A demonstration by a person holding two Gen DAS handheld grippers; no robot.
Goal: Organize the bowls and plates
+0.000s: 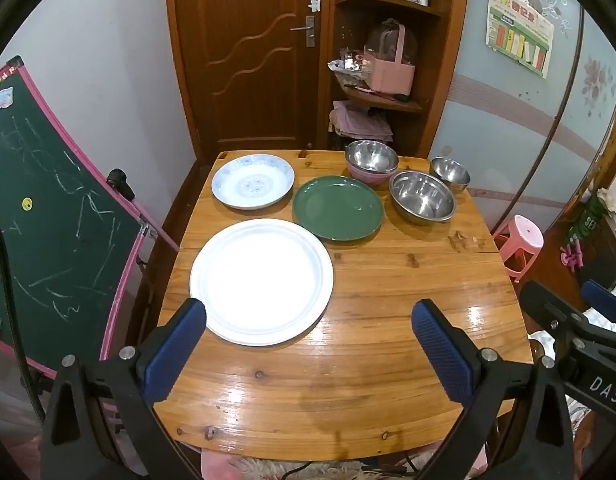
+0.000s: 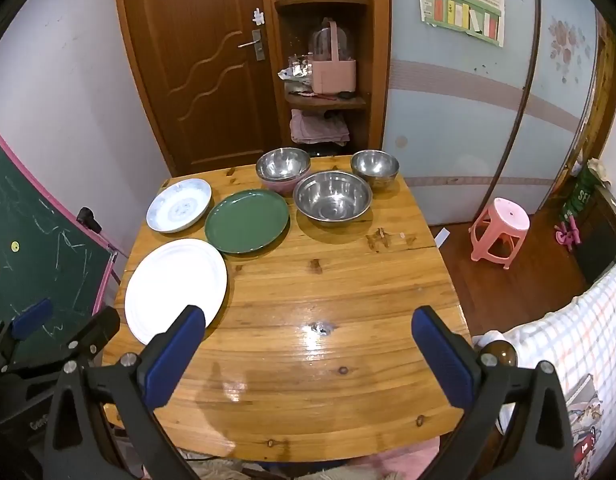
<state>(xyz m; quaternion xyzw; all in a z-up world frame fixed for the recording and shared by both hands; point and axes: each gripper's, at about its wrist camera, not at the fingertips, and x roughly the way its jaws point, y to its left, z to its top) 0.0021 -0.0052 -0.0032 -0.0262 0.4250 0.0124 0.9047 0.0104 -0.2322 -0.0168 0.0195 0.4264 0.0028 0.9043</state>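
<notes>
I see "DAS" lettering at lower right on my right gripper [image 1: 568, 312]; the wall poster [image 2: 462, 12] is perhaps too blurred to read; both it and my left gripper [image 1: 308, 344] are spread wide, holding nothing

Left gripper [image 1: 309, 320] gapes wide above the table [image 1: 348, 380], apparently just overlapping the white plate [image 1: 261, 282].

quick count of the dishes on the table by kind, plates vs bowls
plates: 3 – white plate, green plate, blue-patterned plate
bowls: 4 – big steel bowl, small steel bowl, steel bowl nested in a pink bowl
total: 7
</notes>
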